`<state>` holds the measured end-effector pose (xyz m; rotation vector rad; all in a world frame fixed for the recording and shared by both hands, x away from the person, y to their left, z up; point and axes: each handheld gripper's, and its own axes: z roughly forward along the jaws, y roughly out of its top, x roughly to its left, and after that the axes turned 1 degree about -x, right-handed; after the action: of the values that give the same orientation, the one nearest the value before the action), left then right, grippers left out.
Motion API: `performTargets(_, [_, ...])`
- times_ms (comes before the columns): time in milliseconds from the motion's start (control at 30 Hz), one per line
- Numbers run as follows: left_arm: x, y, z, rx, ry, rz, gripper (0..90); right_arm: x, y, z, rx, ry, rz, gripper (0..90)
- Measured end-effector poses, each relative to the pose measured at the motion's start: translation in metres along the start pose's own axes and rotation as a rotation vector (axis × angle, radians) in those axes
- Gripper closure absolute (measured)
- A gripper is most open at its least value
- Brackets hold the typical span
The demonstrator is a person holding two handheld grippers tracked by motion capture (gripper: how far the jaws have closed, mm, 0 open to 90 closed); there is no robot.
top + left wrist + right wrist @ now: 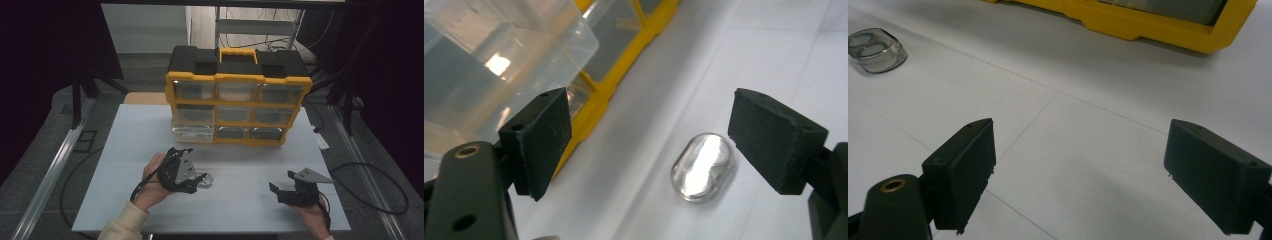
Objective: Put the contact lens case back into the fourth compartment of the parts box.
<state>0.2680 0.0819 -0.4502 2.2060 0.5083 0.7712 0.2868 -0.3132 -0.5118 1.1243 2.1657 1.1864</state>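
standing at the upper centre of the high view, a yellow and black drawer organizer (239,102) rests on the far part of the white table (125,165), its clear-fronted drawers facing the lower edge of the frame; one clear drawer (192,132) at its lower left is pulled out toward the person, and that drawer also fills the upper left of the left gripper view. left gripper (198,181) sits at lower centre-left of the high view, held in the person's left hand (150,182), pointing toward the right of the frame; its jaws stand wide apart and clamp nothing. right gripper (276,192) sits at lower right of the high view, held low over the table and pointing toward the left of the frame; in the right gripper view its jaws also stand wide apart over bare table surface, nothing between them. a small clear oval lens piece (702,167) lies flat on the table just ahead of the left gripper; in the left gripper view it sits in the lower centre-right of the frame, close beside the right-hand pad, contact not determinable. same piece appears at the upper left of the right gripper view, well apart from that gripper.
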Motion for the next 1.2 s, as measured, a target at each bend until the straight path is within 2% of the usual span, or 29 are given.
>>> performTargets(133, [0.002,0.001,0.001,0.012,-0.065,-0.019,18.1,0.000,0.000,-0.001,-0.003,-0.004,-0.001,14.0])
performTargets(433, [0.003,0.000,0.007,0.043,-0.094,-0.020,18.1,0.000,-0.001,-0.002,-0.002,-0.005,-0.002,14.1])
performTargets(633, [0.007,0.001,0.011,0.050,-0.127,-0.038,18.1,-0.001,-0.001,-0.003,-0.001,-0.009,0.010,14.0])
performTargets(833, [0.010,0.000,0.018,0.071,-0.170,-0.055,18.1,-0.001,-0.001,-0.003,-0.008,-0.006,0.010,14.1])
performTargets(1000, [0.011,0.000,0.027,0.099,-0.223,-0.072,17.7,-0.001,-0.001,-0.003,-0.005,-0.004,0.008,14.1])
performTargets(1067, [0.010,0.001,0.032,0.115,-0.247,-0.069,17.5,0.000,-0.001,-0.004,-0.006,-0.004,0.002,14.1])
performTargets(1133, [0.010,0.001,0.034,0.123,-0.254,-0.068,17.6,0.000,-0.001,-0.004,-0.004,-0.004,0.000,14.1])
performTargets(1200, [0.009,0.000,0.039,0.149,-0.282,-0.068,16.9,0.000,-0.001,-0.003,-0.003,-0.004,-0.003,14.1])
